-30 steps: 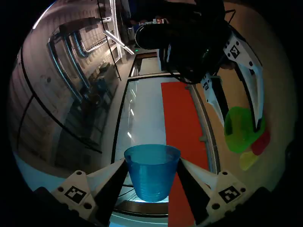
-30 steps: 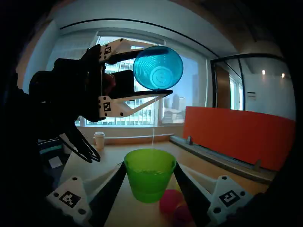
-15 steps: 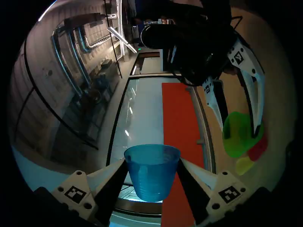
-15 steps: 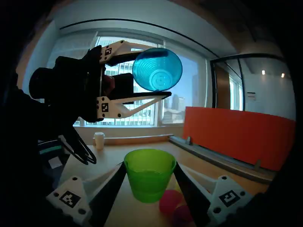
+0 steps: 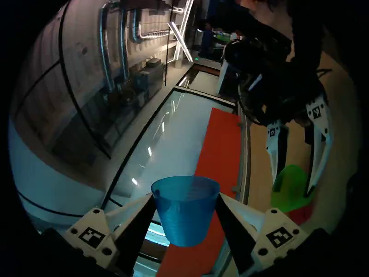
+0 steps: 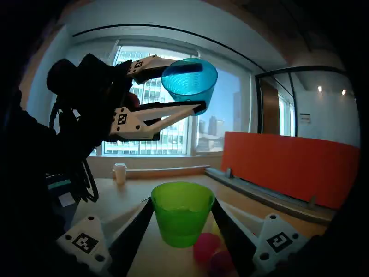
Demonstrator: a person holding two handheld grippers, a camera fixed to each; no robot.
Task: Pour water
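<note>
In the left gripper view my left gripper (image 5: 185, 217) is shut on a translucent blue cup (image 5: 185, 215). The right gripper view shows that same left gripper (image 6: 191, 87) held high above the table, the blue cup (image 6: 190, 82) tilted only partly, its mouth facing up and toward me. My right gripper (image 6: 182, 221) is shut on a green cup (image 6: 182, 212), upright with some water in it, just above the wooden table (image 6: 152, 251). From the left gripper view the green cup (image 5: 291, 188) sits low right between the right gripper's white fingers (image 5: 277, 152).
An orange divider panel (image 6: 295, 164) runs along the table's right side with a metal rail at its foot. A small paper cup (image 6: 120, 171) stands by the window sill. Pink and yellow cups (image 6: 207, 244) lie behind the green one. A dark-sleeved person holds the left gripper.
The thin stream of water from the blue cup has stopped. The left gripper has rotated the blue cup back from bottom-toward-me to nearer upright. The green cup has stayed still.
</note>
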